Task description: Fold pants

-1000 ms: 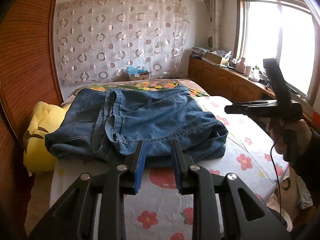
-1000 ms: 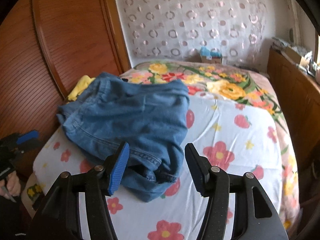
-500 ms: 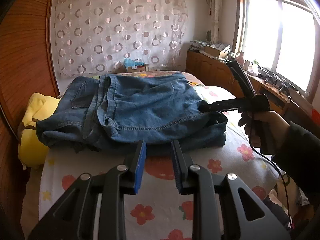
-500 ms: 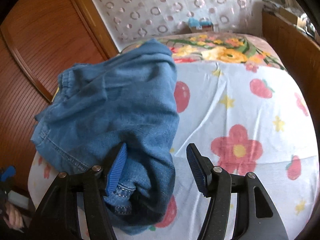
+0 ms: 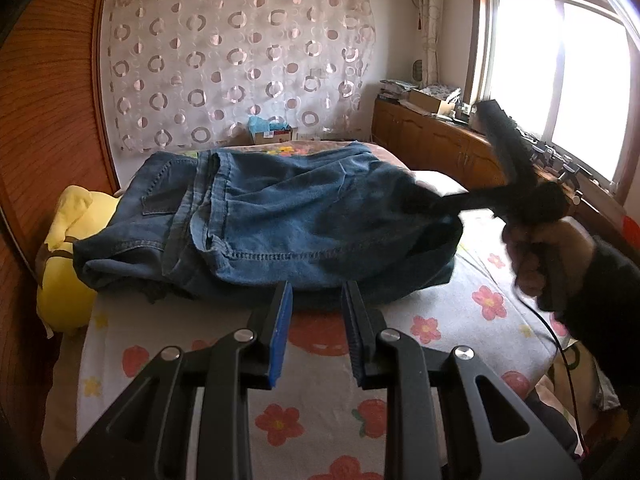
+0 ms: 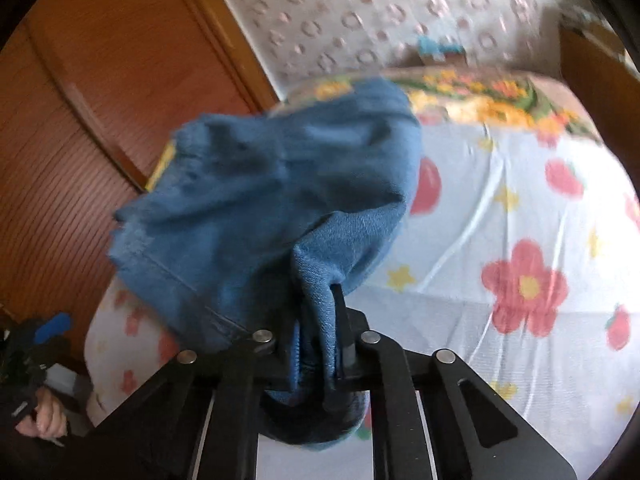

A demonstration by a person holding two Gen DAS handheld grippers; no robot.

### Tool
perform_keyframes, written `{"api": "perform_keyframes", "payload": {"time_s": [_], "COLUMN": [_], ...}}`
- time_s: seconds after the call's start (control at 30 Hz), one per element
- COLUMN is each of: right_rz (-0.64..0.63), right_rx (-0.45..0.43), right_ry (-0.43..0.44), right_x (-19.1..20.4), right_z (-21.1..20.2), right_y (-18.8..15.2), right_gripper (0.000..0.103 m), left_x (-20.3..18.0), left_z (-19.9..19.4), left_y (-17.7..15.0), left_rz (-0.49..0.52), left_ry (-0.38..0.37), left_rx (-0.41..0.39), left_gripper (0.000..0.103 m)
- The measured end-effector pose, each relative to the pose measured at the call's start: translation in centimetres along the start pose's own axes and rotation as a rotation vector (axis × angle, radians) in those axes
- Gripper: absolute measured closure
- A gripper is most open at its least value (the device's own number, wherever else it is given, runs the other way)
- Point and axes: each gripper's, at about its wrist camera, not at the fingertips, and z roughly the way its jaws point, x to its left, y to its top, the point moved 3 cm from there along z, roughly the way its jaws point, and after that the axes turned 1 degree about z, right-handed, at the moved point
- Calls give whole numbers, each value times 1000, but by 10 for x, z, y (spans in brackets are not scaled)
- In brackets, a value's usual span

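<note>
Right gripper, jaws just closed, clamps a bunched fold at the near corner of the pants; denim fills the gap between its pads. I judge the hold shallow: if I lift fast, the thick fold may slip out, or only the top layer may rise and leave the lower layers behind, spoiling the fold. A sideways pull could also drag the whole stack across the floral bedsheet toward the yellow pillow. Left gripper, jaws narrowly parted and empty, hangs just short of the pants' near hem, apart from it. The pants lie partly folded on the bed, straight ahead of the left gripper, with their right end at the right gripper.
</note>
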Motion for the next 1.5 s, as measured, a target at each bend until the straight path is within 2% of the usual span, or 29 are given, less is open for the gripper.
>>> {"api": "perform_keyframes", "payload": {"time_s": [0.17, 0.37, 0.5, 0.73, 0.83, 0.9, 0.93, 0.97, 1.03, 1.13, 1.23, 1.5], "right_rz": [-94, -175, -186, -105, -85, -80, -79, -79, -89, -111, -118, -83], "right_rx": [-101, -126, -100, -64, -46, -42, -44, -50, -89, -143, -176, -111], "right_ry": [0, -42, -121, -230, -264, -298, -310, -328, -367, -406, -378, -419], "right_x": [34, 50, 26, -42, -59, -62, -63, -64, -62, -58, -58, -86], "right_z": [-66, -128, -155, -188, -185, -178, -177, -176, -176, -173, -161, -118], "right_y": [20, 15, -14, -59, -73, -80, -82, -84, -85, -84, -84, -91], "right_gripper": [98, 98, 98, 98, 96, 85, 73, 57, 47, 41, 39, 39], "left_x": [-4, -15, -26, -44, -50, -53, -56, -59, -64, -72, -75, -76], "left_z": [-13, -23, -23, -8, -1, 3, 5, 7, 13, 27, 43, 88], "left_y": [8, 18, 23, 30, 33, 35, 35, 35, 37, 41, 47, 53], "left_rz": [-1, 16, 34, 43, 43, 49, 54, 61, 81, 101, 110, 116], "left_ry": [-1, -16, -35, -71, -93, -113, -115, -115, -121, -125, -123, -121], "left_rx": [-30, -55, -60, -49, -47, -46, -42, -38, -29, -17, 0, 64], "left_gripper": [79, 79, 79, 79, 79, 79, 79, 78, 74, 72, 72, 72]}}
